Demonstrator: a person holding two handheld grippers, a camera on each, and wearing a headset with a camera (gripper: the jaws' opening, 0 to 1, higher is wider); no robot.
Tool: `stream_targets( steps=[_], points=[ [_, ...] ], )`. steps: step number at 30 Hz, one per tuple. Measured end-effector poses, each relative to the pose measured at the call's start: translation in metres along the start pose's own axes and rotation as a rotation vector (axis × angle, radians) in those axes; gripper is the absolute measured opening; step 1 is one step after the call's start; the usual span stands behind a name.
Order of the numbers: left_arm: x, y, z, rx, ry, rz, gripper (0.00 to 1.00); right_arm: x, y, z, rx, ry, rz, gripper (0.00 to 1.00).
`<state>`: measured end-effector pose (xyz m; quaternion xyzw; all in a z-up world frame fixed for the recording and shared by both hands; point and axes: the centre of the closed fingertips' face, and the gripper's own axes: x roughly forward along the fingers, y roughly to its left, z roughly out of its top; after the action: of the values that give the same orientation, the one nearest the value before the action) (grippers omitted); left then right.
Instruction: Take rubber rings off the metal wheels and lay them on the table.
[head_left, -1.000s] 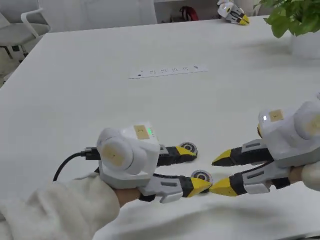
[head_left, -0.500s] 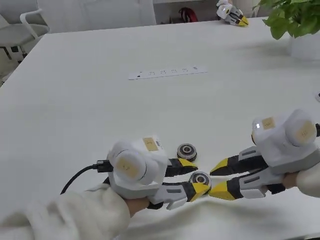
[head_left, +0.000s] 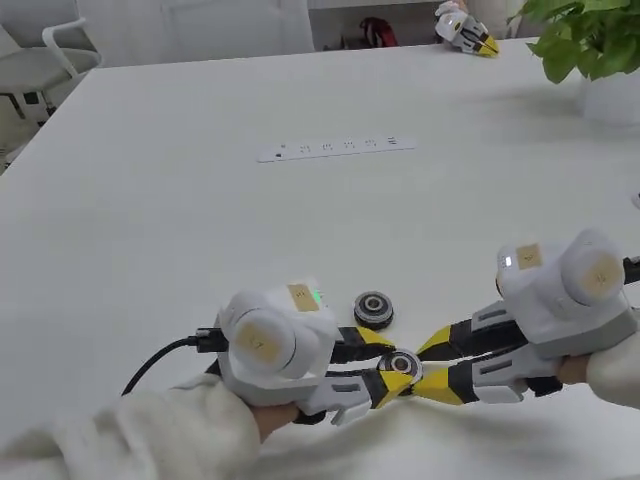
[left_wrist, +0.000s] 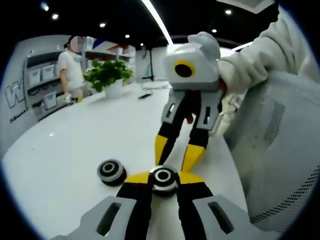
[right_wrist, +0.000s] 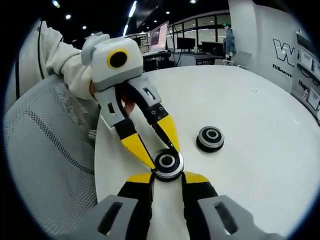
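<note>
Two rubber-ringed wheels on white table (head_left: 200, 200): first wheel (head_left: 402, 364) pinched by left gripper (left_wrist: 164, 178); right gripper (right_wrist: 167, 176), jaws part-spread, tips touching its rim; second wheel (head_left: 373, 307) free, just beside.

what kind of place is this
Likely an office or lab meeting space: a large white table with a socket strip, a swivel chair beside it, a potted plant, and monitors behind.
</note>
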<state>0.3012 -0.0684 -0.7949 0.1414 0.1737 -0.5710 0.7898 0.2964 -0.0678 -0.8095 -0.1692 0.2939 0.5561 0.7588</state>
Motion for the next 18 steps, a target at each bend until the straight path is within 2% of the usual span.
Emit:
stream_targets(
  steps=[3, 5, 18],
  points=[
    [0.0005, -0.0005, -0.0004, 0.009, 0.002, 0.000, 0.17, 0.0008, 0.0001, -0.0006, -0.009, 0.007, -0.004, 0.19],
    [0.0000, 0.0019, -0.0035, 0.025, 0.021, 0.017, 0.14, 0.0009, 0.0001, -0.0006, -0.008, 0.006, -0.005, 0.19],
    [-0.0018, 0.0000, -0.0035, 0.042, 0.018, 0.001, 0.14, 0.0000, 0.0025, -0.0019, -0.014, 0.008, 0.003, 0.14]
  ],
)
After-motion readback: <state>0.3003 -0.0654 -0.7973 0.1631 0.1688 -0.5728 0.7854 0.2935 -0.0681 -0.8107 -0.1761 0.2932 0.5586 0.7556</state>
